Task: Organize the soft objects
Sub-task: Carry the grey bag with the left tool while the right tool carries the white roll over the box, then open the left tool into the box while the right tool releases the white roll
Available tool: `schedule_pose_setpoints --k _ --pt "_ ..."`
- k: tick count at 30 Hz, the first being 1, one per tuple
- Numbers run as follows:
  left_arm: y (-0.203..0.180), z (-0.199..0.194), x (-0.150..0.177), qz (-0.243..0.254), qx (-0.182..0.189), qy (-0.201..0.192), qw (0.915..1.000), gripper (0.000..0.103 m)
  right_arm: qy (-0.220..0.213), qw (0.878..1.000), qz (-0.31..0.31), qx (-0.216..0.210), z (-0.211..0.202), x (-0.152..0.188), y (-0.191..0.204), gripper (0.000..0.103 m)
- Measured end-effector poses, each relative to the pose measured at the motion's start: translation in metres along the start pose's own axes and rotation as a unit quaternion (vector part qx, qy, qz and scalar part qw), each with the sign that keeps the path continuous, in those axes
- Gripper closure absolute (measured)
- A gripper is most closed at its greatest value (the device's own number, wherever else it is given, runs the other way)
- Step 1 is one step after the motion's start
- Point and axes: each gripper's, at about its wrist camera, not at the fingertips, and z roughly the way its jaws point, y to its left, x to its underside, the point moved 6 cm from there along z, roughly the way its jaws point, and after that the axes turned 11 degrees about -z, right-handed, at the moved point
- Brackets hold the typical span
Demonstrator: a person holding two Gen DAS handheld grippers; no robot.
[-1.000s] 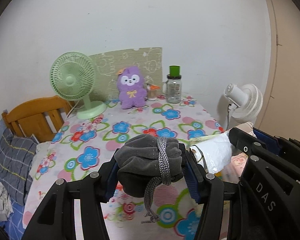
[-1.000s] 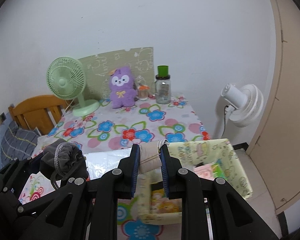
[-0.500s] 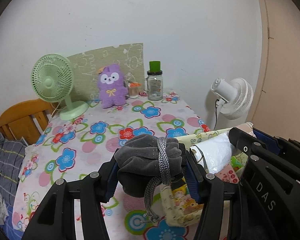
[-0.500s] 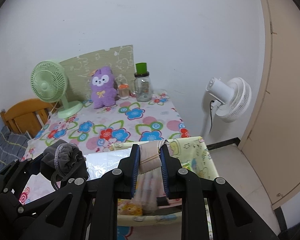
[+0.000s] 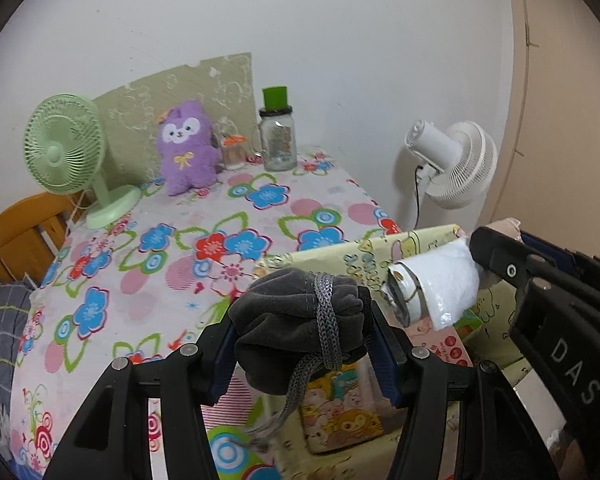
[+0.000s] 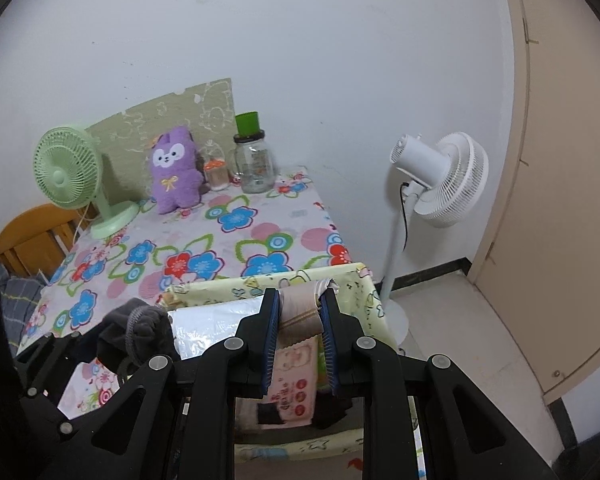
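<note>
My left gripper (image 5: pixel 300 316) is shut on a grey drawstring pouch (image 5: pixel 296 328), held above the near left corner of a yellow cartoon-print fabric box (image 5: pixel 364 252). My right gripper (image 6: pixel 302 300) is shut on a folded beige cloth (image 6: pixel 300 306), held over the same box (image 6: pixel 364 300). The pouch also shows at the left of the right wrist view (image 6: pixel 136 332). Inside the box lie a pink wipes pack (image 6: pixel 294 388) and other items. A rolled white plastic bundle (image 5: pixel 436 284) sticks out beside the right gripper body. A purple plush toy (image 5: pixel 186 148) sits at the table's back.
The flowered tablecloth (image 5: pixel 148 264) covers the table. A green desk fan (image 5: pixel 66 152), a small jar (image 5: pixel 232 152) and a green-lidded glass jar (image 5: pixel 278 136) stand at the back. A white floor fan (image 6: pixel 440 180) stands right of the table. A wooden chair (image 5: pixel 16 232) is at left.
Both grippers have moved to the right with their loads, from over the table to over the yellow box. Both stay shut.
</note>
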Motion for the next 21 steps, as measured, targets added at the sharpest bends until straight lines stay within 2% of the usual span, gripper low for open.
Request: schedule_pose_setpoints --k 7,11,18,21 --pt "-0.005 0.017 0.003 -0.002 0.004 0.019 0.9998 0.042 0.019 1.0 0.006 -0.003 0.019 0.005 -0.003 0.08" --pt "-0.006 0.022 0.002 0.0 0.006 0.016 0.9998 0.025 0.02 1.0 0.008 0.006 0.026 0.002 -0.007 0.08" --pt "-0.008 0.027 0.001 -0.008 0.028 0.029 0.9992 0.008 0.016 1.0 0.015 0.015 0.03 -0.003 -0.015 0.08" --pt "-0.012 0.024 0.002 0.003 0.034 0.027 0.9991 0.006 0.018 1.0 0.016 0.015 0.033 -0.004 -0.015 0.08"
